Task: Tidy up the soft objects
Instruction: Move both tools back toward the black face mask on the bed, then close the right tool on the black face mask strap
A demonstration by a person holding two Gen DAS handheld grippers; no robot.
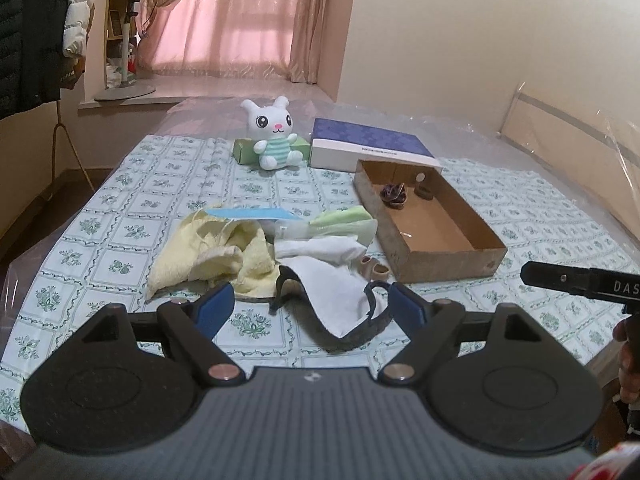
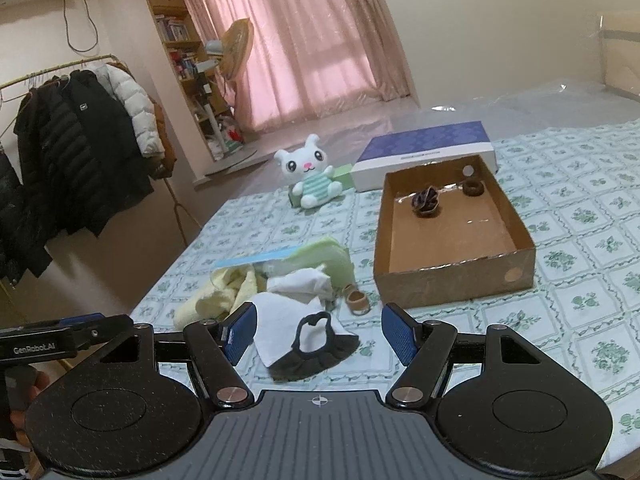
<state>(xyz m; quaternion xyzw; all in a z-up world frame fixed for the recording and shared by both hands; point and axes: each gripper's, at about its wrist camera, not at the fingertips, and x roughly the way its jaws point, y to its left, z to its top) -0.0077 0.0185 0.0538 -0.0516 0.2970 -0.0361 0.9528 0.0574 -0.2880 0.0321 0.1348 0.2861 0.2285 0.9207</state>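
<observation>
Both grippers are held with jaws apart and nothing between the pads: the left gripper (image 1: 308, 306) and the right gripper (image 2: 316, 334) are poised low over a bed (image 2: 580, 240) spread with a green-patterned sheet. Just ahead of them a pile of soft things is seen: a black sock (image 2: 316, 356) on a white cloth (image 2: 280, 320), a yellow towel (image 1: 216, 256) and a green cloth (image 1: 348, 222). A cardboard box (image 2: 456, 280) is set beside the pile, and a plush rabbit (image 1: 274, 132) is seated farther back.
</observation>
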